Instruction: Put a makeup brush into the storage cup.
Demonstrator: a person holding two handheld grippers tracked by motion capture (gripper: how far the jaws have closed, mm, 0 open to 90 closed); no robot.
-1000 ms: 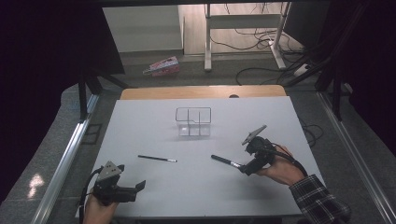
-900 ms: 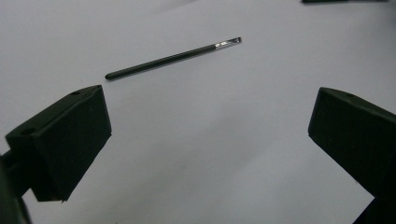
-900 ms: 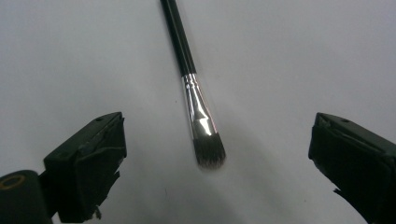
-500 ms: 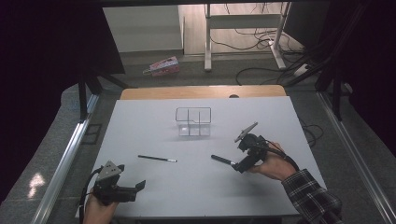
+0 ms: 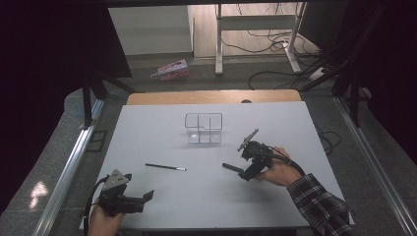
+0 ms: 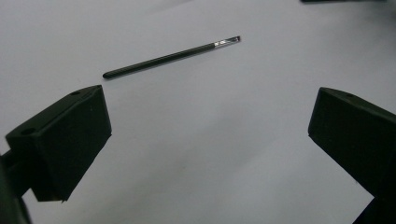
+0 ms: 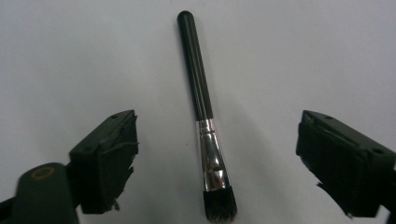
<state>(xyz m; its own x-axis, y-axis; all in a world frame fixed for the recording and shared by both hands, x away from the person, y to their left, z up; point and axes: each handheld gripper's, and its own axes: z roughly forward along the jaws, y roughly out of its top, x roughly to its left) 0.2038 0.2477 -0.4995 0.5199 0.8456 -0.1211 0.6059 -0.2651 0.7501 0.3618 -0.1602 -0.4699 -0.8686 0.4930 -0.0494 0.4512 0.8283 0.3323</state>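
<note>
The short black-handled makeup brush with the silver ferrule and dark bristles (image 7: 204, 121) is lying flat on the white tabletop (image 5: 206, 196), right between the jaws of my right gripper (image 7: 215, 163), handle pointing away from me and bristles nearest the camera; from the high view it's the stubby dark thing (image 5: 232, 168) just left of that gripper (image 5: 246, 173). Jaws are spread wide, nothing pinched yet, brush roughly centred in the gap with bare table on both sides.

So the step I'm on is the grab, I reckon; my plan is to drop straight down and close on the ferrule or just above it on the handle, since that looks like the stiffest bit; clamping the bristles would just squash them and probably let it slip. I'd keep the jaws square to the handle so it doesn't roll or spin out as they close; a round handle on a smooth table will skate if one jaw touches first.

Further out, the clear plastic divided organiser box (image 5: 203, 128) sits toward the back middle of the table, well apart from the brush; that's my guess for where it goes. The thin black pencil-like liner stick with a silvery tip (image 6: 172, 57) is lying ahead of my left gripper (image 6: 205, 140), whose jaws are also wide apart, holding nothing, parked near the table's front left (image 5: 140, 200); I'd leave it there.
</note>
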